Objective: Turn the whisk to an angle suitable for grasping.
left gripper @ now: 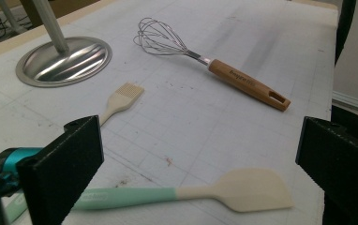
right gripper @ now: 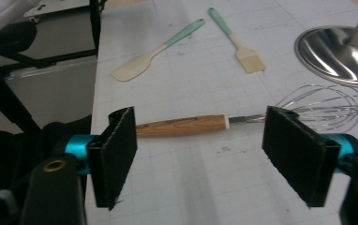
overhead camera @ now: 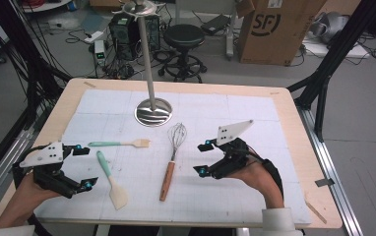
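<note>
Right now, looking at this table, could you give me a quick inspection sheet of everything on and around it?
Surface: wooden table under a white grid mat.
Job's things: whisk with wooden handle, lying flat before the right gripper.
Clutter: mint-handled spatula, pastry brush, steel stand.
Grippers: left gripper open near the spatula; right open, holding nothing.
Cables: tangled on the floor beyond the table.
Surroundings: black stool, cardboard box.

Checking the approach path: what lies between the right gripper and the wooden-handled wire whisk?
Bare white gridded mat in the high view; right gripper, whisk.
</note>
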`<state>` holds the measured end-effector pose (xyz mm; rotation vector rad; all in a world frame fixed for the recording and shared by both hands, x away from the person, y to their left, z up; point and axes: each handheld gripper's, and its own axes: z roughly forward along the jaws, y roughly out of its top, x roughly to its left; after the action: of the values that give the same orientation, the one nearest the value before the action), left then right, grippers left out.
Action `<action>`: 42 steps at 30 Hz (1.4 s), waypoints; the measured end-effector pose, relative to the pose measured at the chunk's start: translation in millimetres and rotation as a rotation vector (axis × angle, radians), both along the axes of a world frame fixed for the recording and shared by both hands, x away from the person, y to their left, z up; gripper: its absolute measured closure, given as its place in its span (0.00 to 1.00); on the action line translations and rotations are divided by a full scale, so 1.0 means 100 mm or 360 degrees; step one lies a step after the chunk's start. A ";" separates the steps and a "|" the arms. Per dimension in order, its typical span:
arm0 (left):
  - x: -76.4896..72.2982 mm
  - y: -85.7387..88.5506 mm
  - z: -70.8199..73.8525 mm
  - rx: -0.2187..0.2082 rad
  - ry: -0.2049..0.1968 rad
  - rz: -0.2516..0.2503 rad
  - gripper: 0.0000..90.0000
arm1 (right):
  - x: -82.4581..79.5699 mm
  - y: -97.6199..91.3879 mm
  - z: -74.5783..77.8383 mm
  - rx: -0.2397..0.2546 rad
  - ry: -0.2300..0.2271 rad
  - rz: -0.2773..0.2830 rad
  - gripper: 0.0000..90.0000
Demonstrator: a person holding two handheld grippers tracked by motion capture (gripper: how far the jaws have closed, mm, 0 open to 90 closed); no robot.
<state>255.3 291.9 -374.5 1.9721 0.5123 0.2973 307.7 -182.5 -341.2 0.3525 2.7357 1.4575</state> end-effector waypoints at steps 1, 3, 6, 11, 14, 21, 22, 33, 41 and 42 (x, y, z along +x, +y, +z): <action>0.00 0.00 0.00 0.0002 0.0001 -0.0001 0.02 | 0.00 0.03 0.00 -0.0002 0.0012 0.0006 0.33; 0.00 -0.01 -0.01 0.0001 0.0005 -0.0005 0.02 | 0.00 0.08 -0.01 -0.0012 0.0026 0.0028 0.40; 0.00 -0.02 -0.01 0.0005 0.0006 -0.0015 0.02 | -0.01 0.18 -0.04 -0.0049 0.0039 0.0049 0.49; 0.00 -0.03 -0.01 0.0001 0.0004 -0.0020 0.02 | 0.00 0.37 -0.10 -0.0131 0.0036 0.0116 0.64; 0.01 -0.03 -0.03 0.0001 0.0012 -0.0021 0.02 | 0.01 0.44 -0.11 -0.0139 0.0038 0.0132 0.67; 0.00 -0.01 -0.03 0.0000 0.0008 -0.0021 0.02 | 0.05 0.66 -0.16 -0.0171 0.0034 0.0198 0.82; 0.00 -0.01 -0.03 0.0000 0.0008 -0.0019 0.02 | 0.05 0.69 -0.17 -0.0175 0.0028 0.0214 0.84; -0.01 0.02 -0.03 -0.0007 0.0011 -0.0019 0.02 | 0.04 1.04 -0.29 -0.0280 0.0036 0.0367 0.99; 0.00 0.01 -0.04 -0.0005 0.0013 -0.0019 0.02 | 0.05 1.20 -0.41 -0.0363 0.0052 0.0397 0.99; 0.00 0.01 -0.04 -0.0008 0.0014 -0.0018 0.02 | 0.05 1.21 -0.42 -0.0380 0.0055 0.0397 0.99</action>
<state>254.9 293.1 -378.7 1.9713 0.5072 0.2800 312.3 -61.1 -383.0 0.0297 3.0273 1.1526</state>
